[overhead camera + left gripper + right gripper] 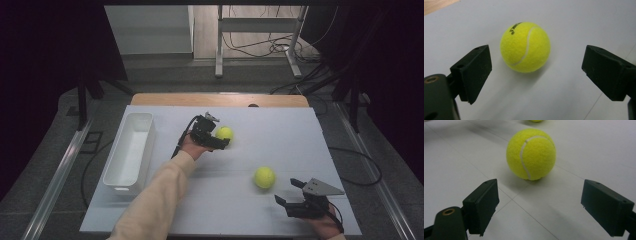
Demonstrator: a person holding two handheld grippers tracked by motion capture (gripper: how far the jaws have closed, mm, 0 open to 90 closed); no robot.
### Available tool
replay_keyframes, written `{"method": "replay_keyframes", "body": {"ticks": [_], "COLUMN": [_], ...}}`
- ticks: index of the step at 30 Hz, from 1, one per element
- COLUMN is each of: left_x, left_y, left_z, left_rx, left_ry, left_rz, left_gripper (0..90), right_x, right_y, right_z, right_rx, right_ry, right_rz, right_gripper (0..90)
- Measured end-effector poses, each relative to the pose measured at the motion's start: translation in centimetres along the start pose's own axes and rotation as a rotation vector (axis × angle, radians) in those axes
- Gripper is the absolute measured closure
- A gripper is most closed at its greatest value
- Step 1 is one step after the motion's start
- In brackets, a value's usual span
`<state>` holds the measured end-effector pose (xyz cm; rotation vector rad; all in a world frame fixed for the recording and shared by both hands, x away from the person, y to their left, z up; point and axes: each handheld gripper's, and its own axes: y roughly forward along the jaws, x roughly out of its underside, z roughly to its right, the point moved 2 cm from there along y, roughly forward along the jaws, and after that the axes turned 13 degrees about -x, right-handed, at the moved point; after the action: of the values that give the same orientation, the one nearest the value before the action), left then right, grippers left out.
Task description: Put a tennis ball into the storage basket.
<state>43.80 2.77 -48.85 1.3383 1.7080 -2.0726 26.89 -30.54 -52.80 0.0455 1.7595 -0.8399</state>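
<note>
yellow tennis balls (224, 133), white bin (131, 150)

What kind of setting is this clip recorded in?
Probably a lab or test room: a white-topped table with a white bin and two tennis balls, dark curtains at the sides, loose cables on the floor behind.

On the tabletop (280, 125) a rectangular bin (129, 152) lies along the left side. Right of it, near the middle, rests one tennis ball (224, 133), with the left gripper (218, 138) just beside it on its left. A second tennis ball (264, 177) lies nearer the front and farther right, and the right gripper (287, 192) sits close before it at the front right corner.
</note>
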Motion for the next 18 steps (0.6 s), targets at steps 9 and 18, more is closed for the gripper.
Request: {"method": "replay_keyframes", "body": {"ticks": [9, 18], "left_x": [-0.7, -1.2], "left_y": [1.1, 2.4], "left_z": [0.1, 0.2], "left_rx": [-0.010, -0.018], "left_ry": [-0.006, -0.010], "left_rz": [-0.015, -0.038], "left_gripper": [10.9, 10.3], "right_x": [0.0, 0.0], "right_y": [0.0, 0.0], "right_z": [0.0, 0.0], "right_rx": [-0.003, -0.005], "right_ry": [0.002, 0.002], "right_rz": [0.000, -0.001], "right_gripper": [15.4, 15.3]}}
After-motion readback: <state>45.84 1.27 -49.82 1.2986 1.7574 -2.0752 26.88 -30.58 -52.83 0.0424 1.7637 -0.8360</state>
